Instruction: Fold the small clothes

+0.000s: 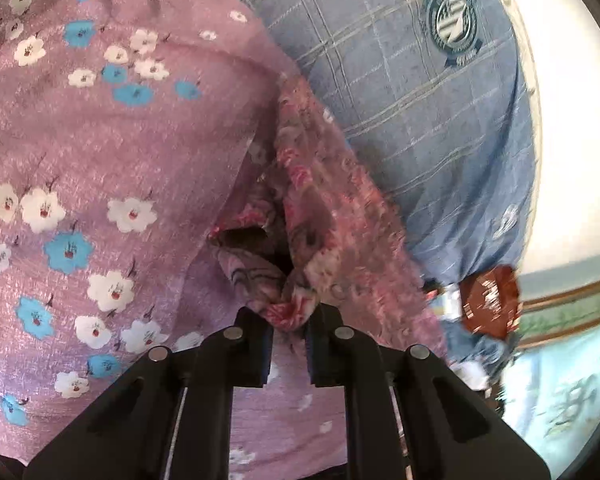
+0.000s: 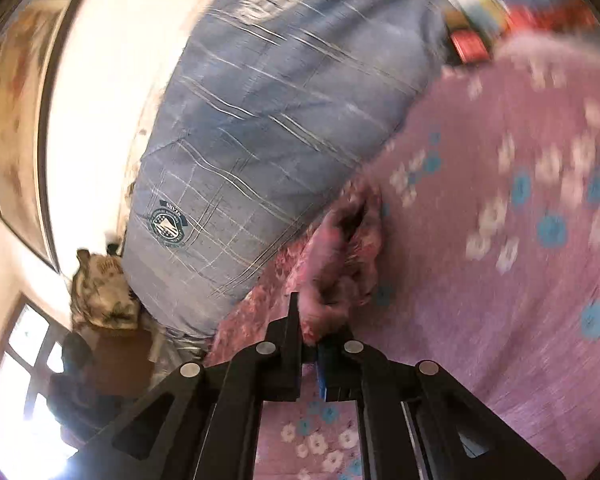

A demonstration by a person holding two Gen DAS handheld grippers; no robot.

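While both tongs (image 1: 288, 330) (image 2: 320, 344) pinch crumpled floral garment (image 1: 320, 216), lilac flowered sheet (image 1: 100, 140) beneath.

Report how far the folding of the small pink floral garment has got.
Done: no finished fold shows. In hand: both the left tongs and right tongs are shut on the crumpled pink floral garment, above the lilac flowered bedsheet. Left: spreading it flat, then folding.

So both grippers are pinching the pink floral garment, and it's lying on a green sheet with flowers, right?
Not green. The sheet is lilac-pink with white and blue flowers, as the left wrist view shows. The left gripper and right gripper do both pinch the pink floral garment.
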